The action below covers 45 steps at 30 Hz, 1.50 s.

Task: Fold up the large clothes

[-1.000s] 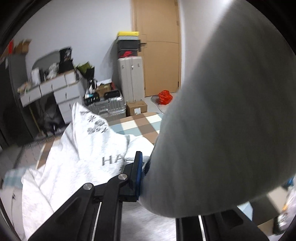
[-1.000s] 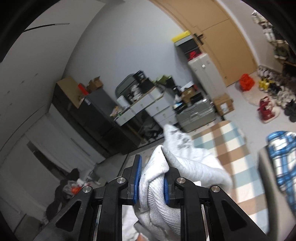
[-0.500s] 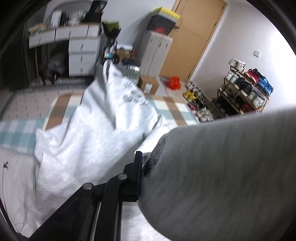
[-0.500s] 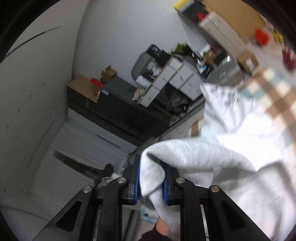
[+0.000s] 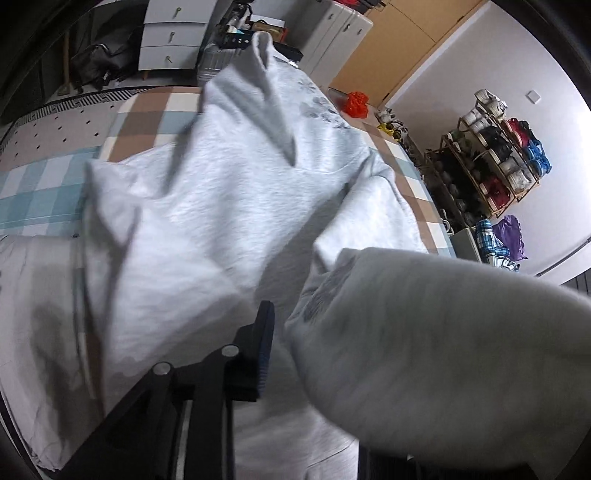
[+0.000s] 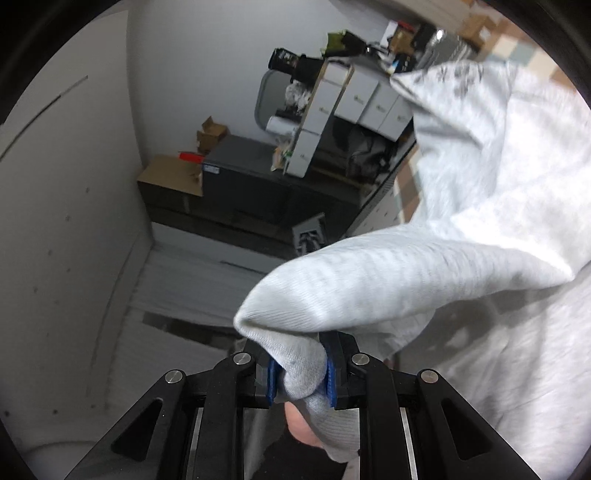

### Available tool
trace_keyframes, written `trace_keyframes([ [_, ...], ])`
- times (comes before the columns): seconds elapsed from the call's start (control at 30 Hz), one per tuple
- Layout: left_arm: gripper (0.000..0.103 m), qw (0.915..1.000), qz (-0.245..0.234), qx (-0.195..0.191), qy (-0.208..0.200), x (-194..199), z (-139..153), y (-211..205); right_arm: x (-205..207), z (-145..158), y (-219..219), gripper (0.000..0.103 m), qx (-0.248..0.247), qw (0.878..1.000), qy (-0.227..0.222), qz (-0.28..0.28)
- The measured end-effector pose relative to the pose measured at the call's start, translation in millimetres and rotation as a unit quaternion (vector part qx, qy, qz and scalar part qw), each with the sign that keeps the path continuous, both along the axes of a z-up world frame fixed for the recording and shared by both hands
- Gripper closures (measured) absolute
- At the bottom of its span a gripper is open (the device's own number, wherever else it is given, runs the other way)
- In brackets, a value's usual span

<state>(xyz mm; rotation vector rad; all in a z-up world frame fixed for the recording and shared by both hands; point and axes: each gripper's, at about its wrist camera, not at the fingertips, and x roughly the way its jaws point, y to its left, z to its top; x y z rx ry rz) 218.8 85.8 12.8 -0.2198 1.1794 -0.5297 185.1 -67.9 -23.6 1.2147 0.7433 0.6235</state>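
Observation:
A large light grey sweatshirt (image 5: pixel 221 206) with a dark print lies spread and rumpled over the checked bed cover (image 5: pixel 48 184). My left gripper (image 5: pixel 291 350) is shut on a thick fold of the sweatshirt that bulges over its right finger and hides it; only the left finger (image 5: pixel 264 332) shows. My right gripper (image 6: pixel 301 373) is shut on a ribbed edge of the same sweatshirt (image 6: pixel 480 221), which stretches up and to the right from its blue pads.
A shoe rack (image 5: pixel 495 155) stands at the right, with a wooden door (image 5: pixel 399 44) and a pale cabinet (image 5: pixel 332 33) behind the bed. White drawers (image 6: pixel 354 103), a dark cabinet (image 6: pixel 240 177) and cardboard boxes (image 6: pixel 170 181) line the far wall.
Both grippers have swung with the sweatshirt still held. The left view now tilts down over the bed, and the garment lies more spread out. The right view has rolled towards the wall.

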Motion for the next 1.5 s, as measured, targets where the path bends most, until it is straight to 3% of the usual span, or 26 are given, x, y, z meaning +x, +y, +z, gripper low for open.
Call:
trace_keyframes([
  [0.1,0.078,1.0000,-0.003,-0.007,-0.007,-7,6,20,2,-12,-2,0.084,0.020,1.000,-0.007,-0.010],
  [0.17,0.062,0.9998,-0.006,-0.001,-0.016,-12,12,32,-1,-23,-5,0.083,0.025,0.999,-0.005,-0.021],
  [0.2,0.048,0.9997,-0.004,0.003,-0.022,-15,16,37,-1,-28,-6,0.083,0.018,0.999,0.006,-0.025],
  [0.27,0.041,0.9996,0.002,0.003,-0.030,-20,22,48,-2,-43,-3,0.080,0.003,0.999,0.042,-0.023],
  [0.33,0.033,0.9993,0.010,-0.001,-0.036,-23,31,57,0,-62,6,0.063,0.001,0.996,0.088,0.013],
  [0.4,0.027,0.9985,0.022,0.008,-0.049,-27,39,62,-10,-79,17,0.000,-0.007,0.990,0.134,0.033],
  [0.47,0.027,0.9980,0.022,0.020,-0.057,-29,46,60,-20,-90,29,0.000,-0.026,0.986,0.155,0.050],
  [0.53,0.027,0.9972,0.025,0.030,-0.063,-31,52,58,-26,-96,49,0.000,-0.056,0.980,0.163,0.103],
  [0.7,0.027,0.9967,0.022,0.041,-0.066,-41,55,58,-45,-72,58,0.000,-0.122,0.974,0.101,0.159],
  [0.83,0.027,0.9979,0.025,0.027,-0.053,-62,47,67,-49,-45,17,0.000,-0.152,0.975,0.059,0.153],
  [0.9,0.027,0.9982,0.032,0.015,-0.048,-78,38,70,-45,-38,-3,0.000,-0.160,0.977,0.060,0.126],
  [0.97,0.027,0.9988,0.041,-0.001,-0.027,-92,22,70,-38,-41,-20,0.000,-0.172,0.974,0.090,0.114],
  [1.07,0.027,0.9965,0.071,-0.043,0.008,-115,-3,72,-24,-61,-20,0.000,-0.124,0.972,0.129,0.150],
  [1.17,0.027,0.9927,0.089,-0.081,-0.005,-140,-10,74,-7,-82,-8,0.000,-0.043,0.969,0.179,0.168],
  [1.3,0.027,0.9861,0.120,-0.111,-0.029,-162,-12,78,16,-81,22,0.001,-0.006,0.966,0.180,0.187],
  [1.33,0.027,0.9848,0.127,-0.115,-0.027,-165,-14,79,20,-80,24,0.009,0.008,0.967,0.177,0.183],
  [1.4,0.027,0.9816,0.134,-0.135,-0.020,-168,-19,78,30,-78,31,0.052,0.006,0.965,0.186,0.186],
  [1.5,0.027,0.9805,0.131,-0.145,-0.019,-170,-24,70,38,-74,39,0.077,0.028,0.966,0.182,0.179],
])
